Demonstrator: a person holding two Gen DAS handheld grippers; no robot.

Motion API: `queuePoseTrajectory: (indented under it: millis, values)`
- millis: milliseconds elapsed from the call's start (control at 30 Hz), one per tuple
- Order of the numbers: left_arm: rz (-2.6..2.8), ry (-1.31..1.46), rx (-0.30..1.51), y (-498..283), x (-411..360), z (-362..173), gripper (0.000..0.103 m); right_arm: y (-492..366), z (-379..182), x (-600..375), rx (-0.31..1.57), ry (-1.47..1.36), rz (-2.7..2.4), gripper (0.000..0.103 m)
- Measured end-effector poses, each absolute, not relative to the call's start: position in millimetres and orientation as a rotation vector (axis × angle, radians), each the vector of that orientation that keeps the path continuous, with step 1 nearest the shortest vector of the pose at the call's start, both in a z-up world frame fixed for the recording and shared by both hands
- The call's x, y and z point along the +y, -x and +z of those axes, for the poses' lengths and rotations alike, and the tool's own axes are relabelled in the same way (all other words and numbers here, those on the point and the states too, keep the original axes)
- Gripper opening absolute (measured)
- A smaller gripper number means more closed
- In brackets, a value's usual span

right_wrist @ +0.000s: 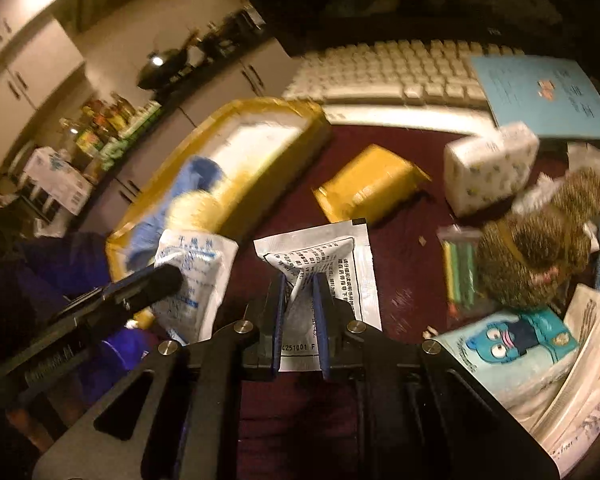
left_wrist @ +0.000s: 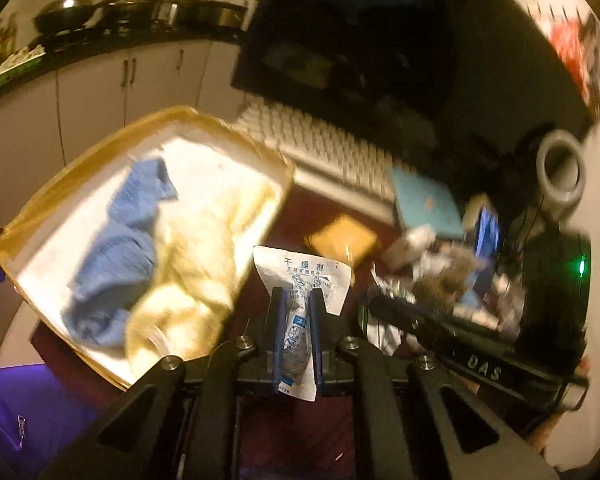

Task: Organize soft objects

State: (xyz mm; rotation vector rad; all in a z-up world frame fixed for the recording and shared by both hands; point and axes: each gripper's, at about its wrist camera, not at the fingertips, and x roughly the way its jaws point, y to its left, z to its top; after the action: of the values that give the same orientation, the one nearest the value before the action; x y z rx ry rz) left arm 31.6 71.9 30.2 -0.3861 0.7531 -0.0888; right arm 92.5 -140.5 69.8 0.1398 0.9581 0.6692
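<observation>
Here my left tongs (left_wrist: 298,300) are clenched on a white desiccant packet (left_wrist: 300,276), low in the frame's centre. My right tongs (right_wrist: 300,284) pinch a second white sachet (right_wrist: 320,256), likewise at lower centre, above the dark red surface (right_wrist: 400,248). Up and to the left sits the yellow-rimmed box (left_wrist: 80,160), holding a blue cloth (left_wrist: 136,220) and a cream plush (left_wrist: 204,240). A white keyboard (right_wrist: 400,72) lies beyond.
</observation>
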Motion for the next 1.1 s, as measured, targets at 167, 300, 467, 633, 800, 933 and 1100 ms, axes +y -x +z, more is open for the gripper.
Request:
queuePoseTrajectory:
  millis: [167,300,467,633,800,933,1100]
  values:
    - [-0.024,0.436,0.693,-50,108,51,0.009,-108,93,-114,0.93,-0.163,0.749,0.013]
    - [0.037,0.467,0.682,-82,141,55,0.009,-144,103,-71,0.95,-0.184,0.781,0.013]
    - [0.073,0.513,0.743,-119,176,31,0.009,-187,85,-19,1.025,-0.196,0.785,0.013]
    - [0.102,0.504,0.802,-135,186,11,0.009,-203,57,0,1.03,-0.2,0.755,0.013]
    - [0.115,0.543,0.818,-138,192,5,0.011,-210,46,2,1.024,-0.192,0.751,0.013]
    - [0.116,0.541,0.806,-131,194,8,0.044,-212,47,-3,1.013,-0.23,0.78,0.023]
    - [0.184,0.535,0.703,-105,192,19,0.071,-201,65,-12,0.971,-0.24,0.797,0.062]
